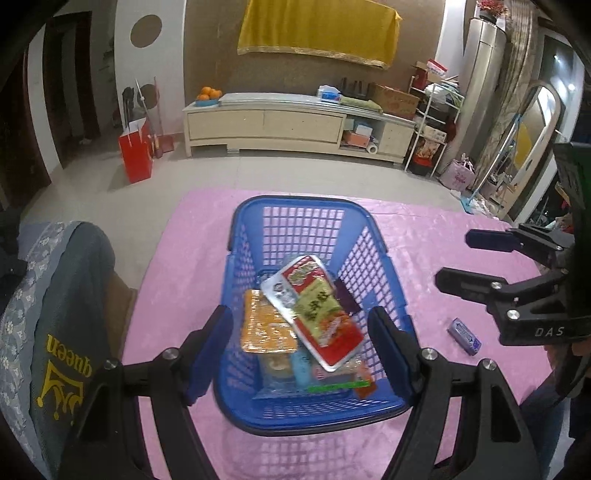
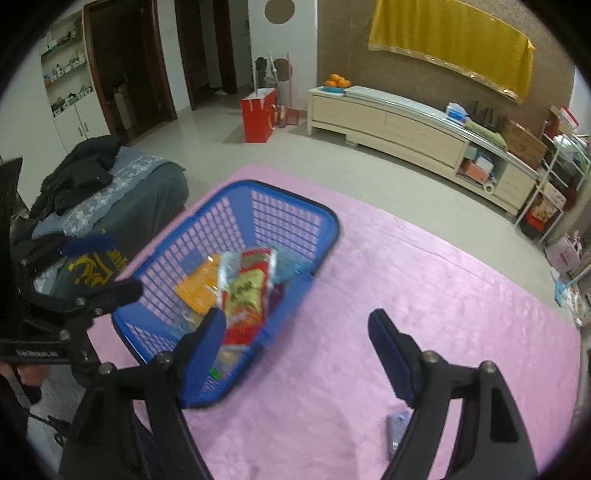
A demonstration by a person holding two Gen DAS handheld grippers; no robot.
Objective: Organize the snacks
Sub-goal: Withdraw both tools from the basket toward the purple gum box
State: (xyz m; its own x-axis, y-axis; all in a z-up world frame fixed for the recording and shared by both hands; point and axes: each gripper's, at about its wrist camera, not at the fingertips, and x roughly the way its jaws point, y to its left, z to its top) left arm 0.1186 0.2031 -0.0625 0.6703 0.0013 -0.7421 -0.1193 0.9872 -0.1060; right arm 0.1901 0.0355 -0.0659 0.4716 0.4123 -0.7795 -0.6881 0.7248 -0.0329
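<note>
Pink cloth [image 1: 192,236] covered the table where I worked, and behind it I saw a pale floor and a long cream cabinet [image 1: 266,123] with a bowl of oranges [image 1: 208,94] at its 9 o'clock end. A yellow cloth [image 1: 317,29] hung on the wall above.

On the pink cloth stood a blue plastic basket [image 1: 236,236] with lattice walls. Inside it lay several snack packs in a loose pile. On top was a long red and green packet [image 1: 314,306] with a silver edge, lying diagonally. At its 8 o'clock side lay an orange packet [image 1: 264,325], and at 3 o'clock a dark purple one [image 1: 347,299] leaned on the basket wall. Under them I could see more packs, but they were too blurred for me to tell what they were.

My left gripper [image 1: 299,343] hung over the near part of the basket with its jaws wide apart, and nothing was between them. My right gripper [image 2: 297,343] was also wide open and empty, over the cloth at the 3 o'clock side of the basket.

Only the left view showed clearly a small blue-purple packet [image 1: 464,336] lying alone on the cloth, at 3 o'clock from the basket and near the right gripper; in the right view it was half hidden behind one finger. Only the right view showed the dark doorways [image 2: 122,66] and a chair with dark clothes [image 2: 85,162] at 9 o'clock.
</note>
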